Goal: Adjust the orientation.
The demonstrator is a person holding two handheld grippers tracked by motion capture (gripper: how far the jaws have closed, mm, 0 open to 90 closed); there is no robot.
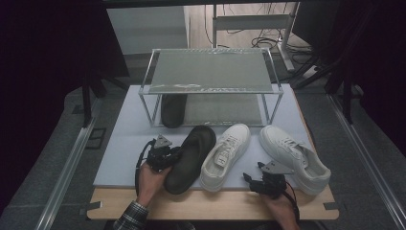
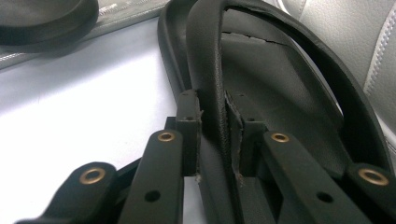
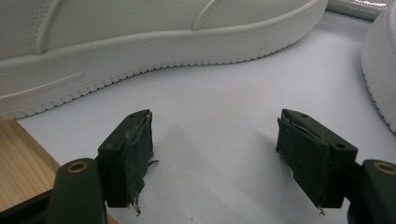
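The left gripper point(image 2: 214, 135) has its two jaws brought close together on the strap point(image 2: 209, 70) of the dark slipper point(image 1: 190, 158); the pads sit flush on either side of that strap, so I judge it a firm pinch, taken there because the strap is the one thin, raised part that narrow jaws can clamp; the sole would be too broad and flat. The slipper lies on the white mat point(image 1: 124, 143) of the desk point(image 1: 210, 206), directly ahead of this gripper, its toe pointing away toward the shoe rack point(image 1: 210, 86); its twin, the second dark slipper point(image 1: 172, 111), already rests on the rack's lower shelf, farther ahead of the gripper, which suggests the held one is meant to join it.

The right gripper point(image 3: 224, 158) stands wide open and holds nothing; bare mat lies between its jaws; it rests near the desk's front edge, seemingly waiting its turn.

Just beside the held slipper, on the side away from the left gripper, lies a white sneaker point(image 1: 225, 155), close enough that it may be touching; a swing that way could nudge it. The other white sneaker point(image 1: 294, 158) lies just beyond the right gripper. The rack's front uprights and top shelf frame the opening, so the slipper must go in low and straight.
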